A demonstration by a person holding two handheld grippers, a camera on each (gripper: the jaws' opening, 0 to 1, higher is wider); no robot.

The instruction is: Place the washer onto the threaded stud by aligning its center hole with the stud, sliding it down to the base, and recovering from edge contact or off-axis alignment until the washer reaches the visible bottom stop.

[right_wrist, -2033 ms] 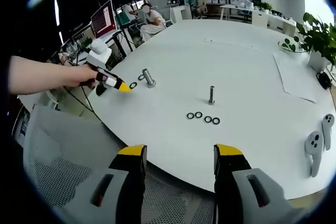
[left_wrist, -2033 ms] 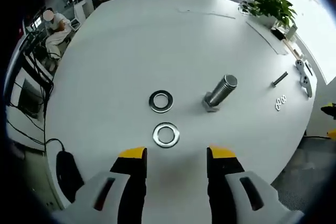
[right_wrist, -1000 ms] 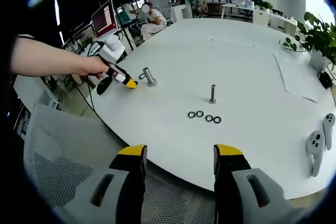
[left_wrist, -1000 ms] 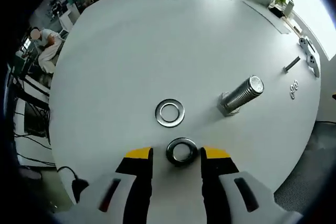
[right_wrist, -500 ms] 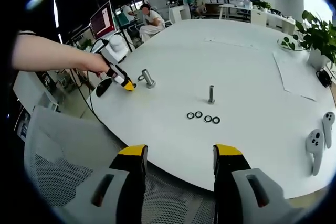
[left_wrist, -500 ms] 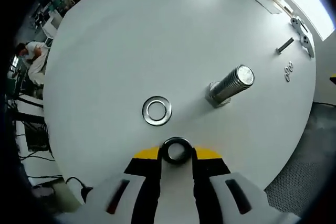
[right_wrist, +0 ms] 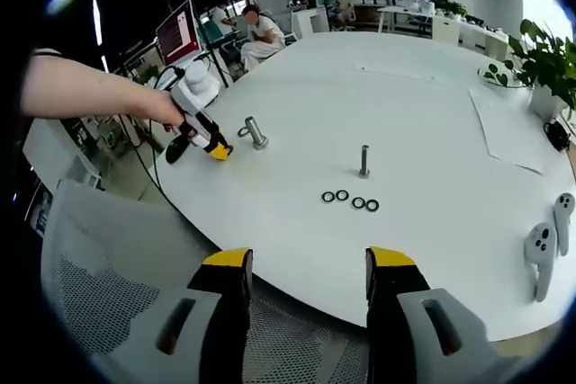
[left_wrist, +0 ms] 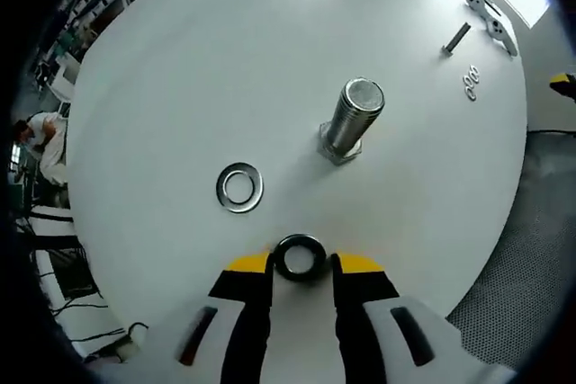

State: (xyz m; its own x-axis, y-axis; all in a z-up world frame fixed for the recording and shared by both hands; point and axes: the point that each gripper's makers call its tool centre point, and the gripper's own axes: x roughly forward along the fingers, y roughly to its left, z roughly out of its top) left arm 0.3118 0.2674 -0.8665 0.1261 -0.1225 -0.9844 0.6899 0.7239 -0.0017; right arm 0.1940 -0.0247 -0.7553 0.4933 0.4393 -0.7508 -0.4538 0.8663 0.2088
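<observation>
So we're now pinching the washer [left_wrist: 300,256] in the left gripper [left_wrist: 301,264] jaws and lifting it off the surface [left_wrist: 180,87], swinging toward the threaded stud [left_wrist: 351,120]. Right gripper [right_wrist: 308,267] is idling off the near edge, jaws spread.

Bright, even light on the white table [left_wrist: 180,87]; fisheye bending and soft blur toward edges.

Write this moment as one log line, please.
left hand-held gripper: shut on washer | stud: bare | spare washer: on table | right hand-held gripper: open
</observation>
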